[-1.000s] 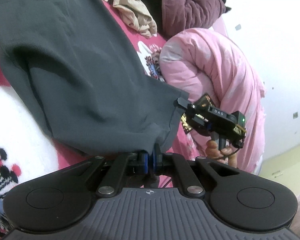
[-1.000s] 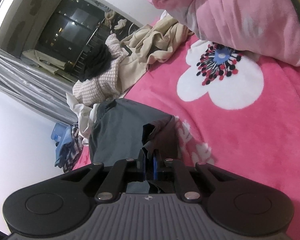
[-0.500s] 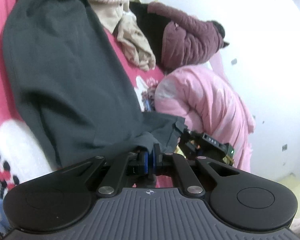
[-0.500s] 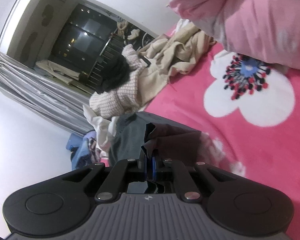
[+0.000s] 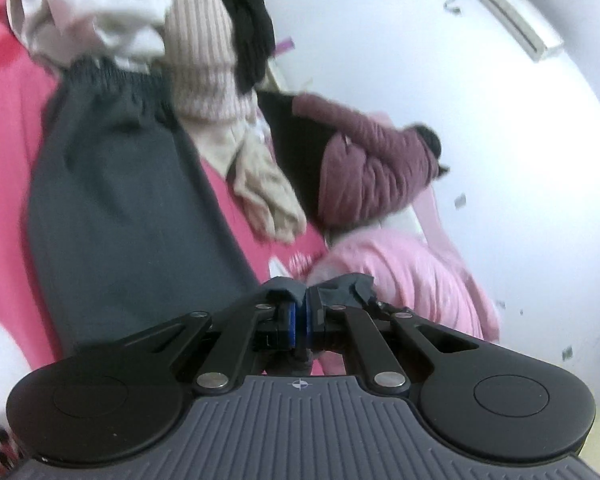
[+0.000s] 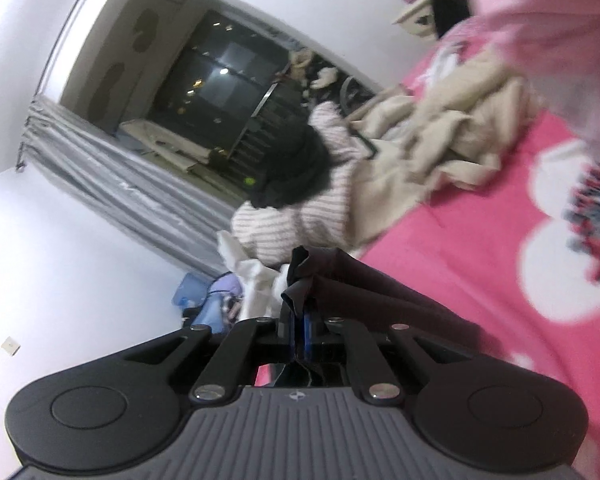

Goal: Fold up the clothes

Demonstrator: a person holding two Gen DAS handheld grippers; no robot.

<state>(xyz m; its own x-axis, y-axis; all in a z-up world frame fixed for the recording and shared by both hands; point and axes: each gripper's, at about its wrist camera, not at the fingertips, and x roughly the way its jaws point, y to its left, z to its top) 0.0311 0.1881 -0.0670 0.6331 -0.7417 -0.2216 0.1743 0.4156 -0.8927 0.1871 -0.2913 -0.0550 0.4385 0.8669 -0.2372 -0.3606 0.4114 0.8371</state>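
Both jaws clamped on grey trousers (image 5: 116, 208), left gripper (image 5: 299, 308) and right gripper (image 6: 299, 316) hiding blurred hems.

Soft, even indoor light fills both views, with the white wall (image 5: 480, 120) nearly washed out. Motion blur smears the pink blanket (image 6: 480, 240) and piled clothes (worst toward the frame edges), where fisheye bending curves the dark window (image 6: 220, 80).

Your left gripper (image 5: 300, 312) is clamped tight on a fold of dark cloth; your right gripper (image 6: 299, 326) pinches cloth likewise, fingers closed.
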